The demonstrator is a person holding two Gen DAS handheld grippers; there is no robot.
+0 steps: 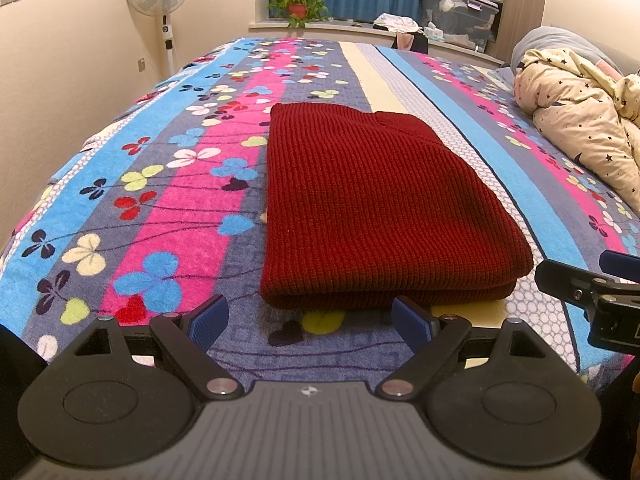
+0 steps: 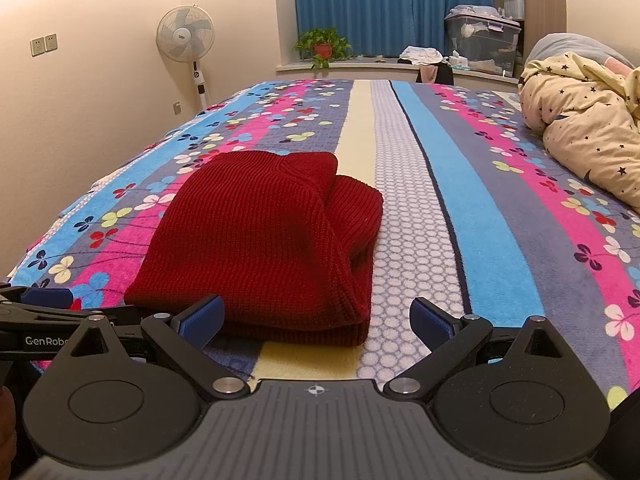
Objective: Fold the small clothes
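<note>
I held left gripper (image 1: 310, 318) and right gripper (image 2: 318, 320) wide, empty; folded dark-red ribbed knit sweater (image 1: 372, 208) looked bulky, so a shallow pinch risked dragging its top layer askew.

Right gripper (image 2: 316, 320) fingers spread wide, nothing between them, just short of the near edge of the folded red knit sweater (image 2: 256, 240). Sweater lies flat on the striped floral bed cover (image 2: 500, 240). Left gripper (image 2: 44, 308) pokes in at the left edge, just beside the sweater. Crumpled star-print duvet (image 2: 592, 132) far right.
</note>
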